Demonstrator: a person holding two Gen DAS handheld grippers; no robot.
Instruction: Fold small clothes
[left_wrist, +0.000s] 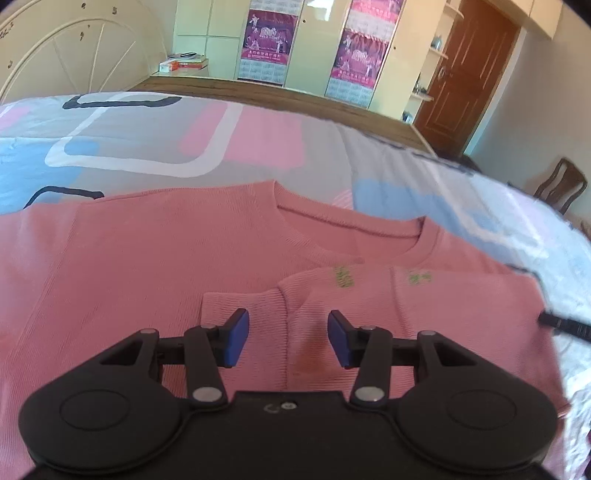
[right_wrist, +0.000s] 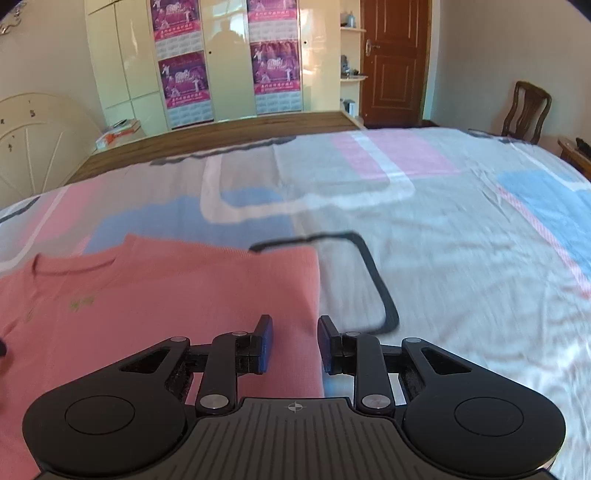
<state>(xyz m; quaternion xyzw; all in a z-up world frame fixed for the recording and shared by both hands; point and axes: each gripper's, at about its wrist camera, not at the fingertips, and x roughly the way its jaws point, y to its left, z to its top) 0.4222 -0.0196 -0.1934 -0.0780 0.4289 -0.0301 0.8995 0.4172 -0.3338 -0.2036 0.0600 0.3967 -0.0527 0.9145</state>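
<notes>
The left claw hangs over the pink sweater with its blue pads moderately parted and nothing between them; under the gap lie the folded-in sleeve and its ribbed cuff, not touched by either pad. The right claw stands with a narrower gap, also empty, above the sweater's right edge, where the pink knit meets the bedsheet.

The sweater lies flat on the bed, front up, its round neckline toward the far side. One sleeve is folded across the chest, so that it lies just below two small green embroidered marks. In the right wrist view the garment fills the near left, with a straight side edge running away from the camera.

The bedsheet is patterned in grey, pink, blue and white blocks with dark outlines. Past the bed stands a wooden footboard, then a cream wardrobe hung with pink calendars, a brown door and a wooden chair at the far right. A cream headboard leans at the far left. The tip of a black object shows at the right edge of the left wrist view.
</notes>
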